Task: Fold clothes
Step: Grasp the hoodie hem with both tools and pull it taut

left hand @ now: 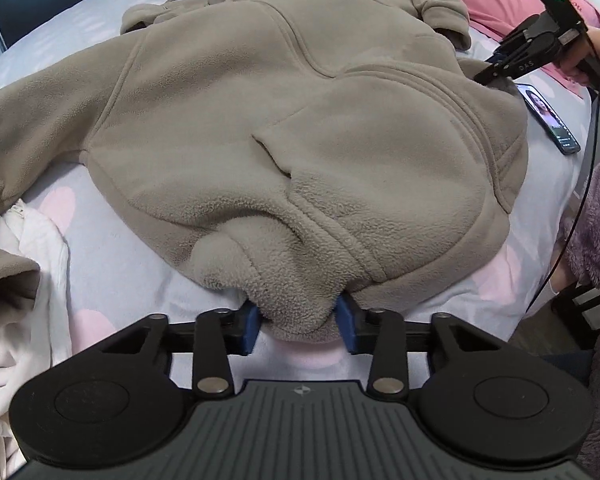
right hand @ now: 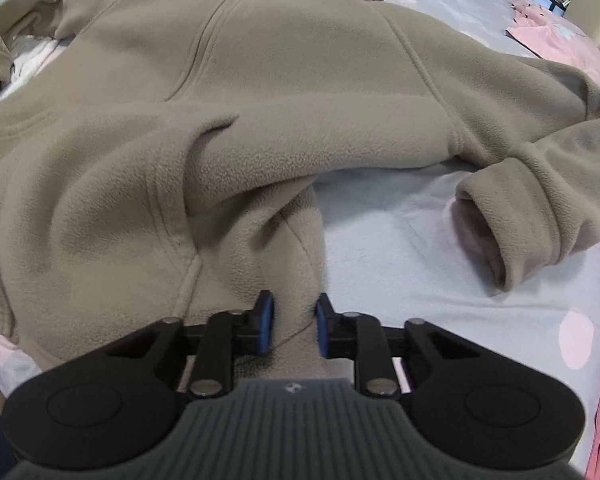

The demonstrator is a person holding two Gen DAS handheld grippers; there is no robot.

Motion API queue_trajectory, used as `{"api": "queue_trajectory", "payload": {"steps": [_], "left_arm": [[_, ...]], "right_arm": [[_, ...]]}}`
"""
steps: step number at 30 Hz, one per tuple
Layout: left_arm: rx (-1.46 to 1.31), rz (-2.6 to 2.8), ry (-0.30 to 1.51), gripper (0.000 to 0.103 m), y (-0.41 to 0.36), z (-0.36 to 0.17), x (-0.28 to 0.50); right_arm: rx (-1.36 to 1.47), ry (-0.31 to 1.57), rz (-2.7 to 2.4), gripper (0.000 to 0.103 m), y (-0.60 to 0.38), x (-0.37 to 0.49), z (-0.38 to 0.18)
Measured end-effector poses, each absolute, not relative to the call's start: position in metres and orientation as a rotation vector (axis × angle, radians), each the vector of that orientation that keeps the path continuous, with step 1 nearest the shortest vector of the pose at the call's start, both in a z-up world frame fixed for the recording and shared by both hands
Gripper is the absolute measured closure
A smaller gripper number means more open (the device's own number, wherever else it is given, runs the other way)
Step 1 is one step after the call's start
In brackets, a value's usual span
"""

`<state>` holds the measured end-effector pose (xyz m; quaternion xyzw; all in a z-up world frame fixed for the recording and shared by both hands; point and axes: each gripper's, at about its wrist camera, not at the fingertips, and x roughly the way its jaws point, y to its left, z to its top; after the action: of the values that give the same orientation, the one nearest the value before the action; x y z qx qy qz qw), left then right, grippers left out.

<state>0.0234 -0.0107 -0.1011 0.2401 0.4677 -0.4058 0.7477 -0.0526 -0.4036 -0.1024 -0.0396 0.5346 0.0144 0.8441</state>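
A taupe fleece hoodie (left hand: 284, 120) lies spread flat across a pale bedsheet (left hand: 112, 264) with pink spots, its hood and drawstrings at the far end and its hem toward the near edge. The front carries a kangaroo pocket (left hand: 380, 168) with a curved opening, and both sleeves stretch out to the sides, the cuff (right hand: 496, 236) of one bent back toward the hem and gaping open. The hem is bunched and lifted at two near corners, where the fleece gathers into thick folds.
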Motion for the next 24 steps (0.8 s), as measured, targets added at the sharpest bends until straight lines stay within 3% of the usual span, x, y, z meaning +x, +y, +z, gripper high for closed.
{"api": "queue_trajectory", "payload": {"steps": [5,17,24], "left_arm": [[0.515,-0.893,1.032,0.082,-0.011,-0.088,0.018],[0.332,-0.927,1.144,0.084,0.012,-0.023,0.019],[0.285,-0.900,1.326,0.084,0.026,-0.041,0.030]], "right_arm": [[-0.028,1.103,0.055,0.088,-0.403,-0.069,-0.080],[0.086,1.175,0.110,0.088,-0.394,-0.100,-0.015],[0.082,1.269,0.105,0.088,-0.382,-0.100,-0.020]]}}
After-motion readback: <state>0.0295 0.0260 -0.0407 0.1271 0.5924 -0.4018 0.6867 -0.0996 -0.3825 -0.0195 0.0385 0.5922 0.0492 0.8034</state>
